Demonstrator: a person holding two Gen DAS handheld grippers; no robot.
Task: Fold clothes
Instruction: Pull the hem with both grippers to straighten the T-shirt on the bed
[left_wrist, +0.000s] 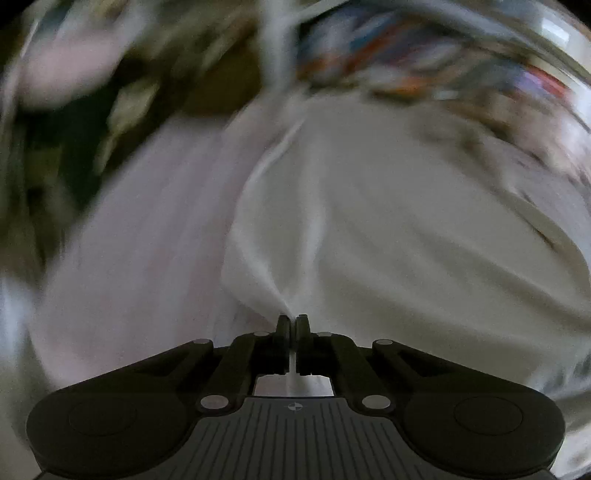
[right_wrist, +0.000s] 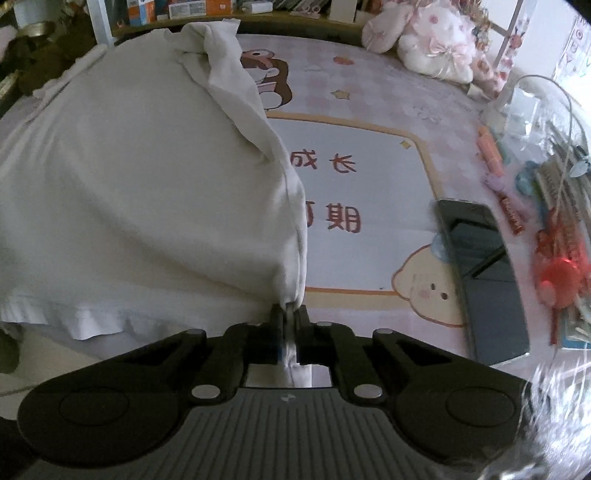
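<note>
The right gripper is pinched tight on the hemmed corner of a white garment, with cloth pulled down between its two fingers. From that pinch the garment's seamed edge runs straight ahead and up, and the body of the cloth spreads away to the gripper's left, lying over a table covered by a pink cartoon mat with printed characters. To the right of the gripper, a little ahead, a dark phone-like slab lies flat on the mat; beyond it, further right, sits a jumble of pens and a red toy. At the far right corner a pink plush toy rests near the table's back edge.

The left gripper is likewise closed on a gathered fold of the same white garment (this view is heavily blurred). Cloth fans out ahead and to its right; pinkish mat shows to its left. The far background is an unreadable smear.
</note>
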